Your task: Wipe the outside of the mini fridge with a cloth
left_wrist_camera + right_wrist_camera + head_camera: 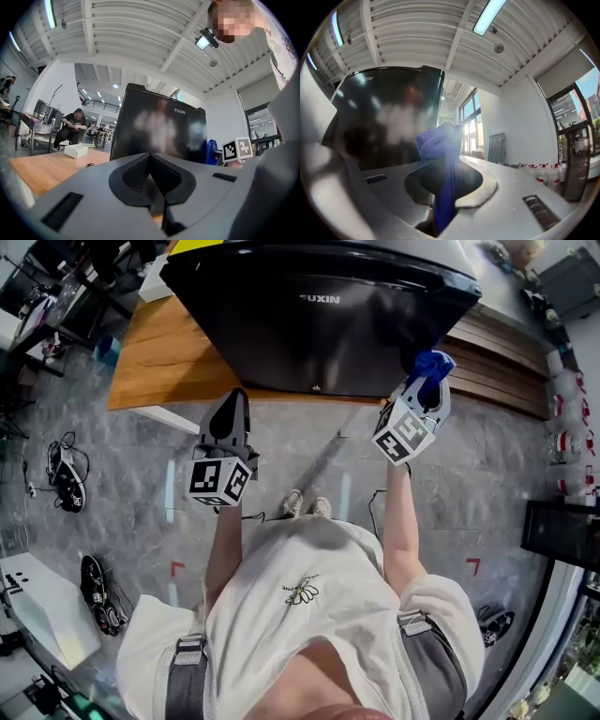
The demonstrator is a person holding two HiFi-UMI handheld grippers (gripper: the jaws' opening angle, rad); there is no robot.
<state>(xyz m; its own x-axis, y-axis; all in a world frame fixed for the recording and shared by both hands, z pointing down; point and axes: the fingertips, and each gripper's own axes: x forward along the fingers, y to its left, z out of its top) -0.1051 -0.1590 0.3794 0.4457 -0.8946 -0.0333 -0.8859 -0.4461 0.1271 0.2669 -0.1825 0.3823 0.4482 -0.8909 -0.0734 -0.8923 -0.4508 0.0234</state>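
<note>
I judge the wiping barely begun, with nearly all the outside left to do. My right gripper [424, 385] has its jaws clamped on the blue cloth [431, 365] at the near right edge of the mini fridge [319, 324], perhaps touching it. My left gripper [230, 418], on the near left, is closed on nothing.

Grey marbled floor [122, 456] under a wooden surface [164, 352]; white ribbed ceiling [140, 28] with strip lights [487, 16]; tall windows [469, 124] beside a white wall [515, 112].
</note>
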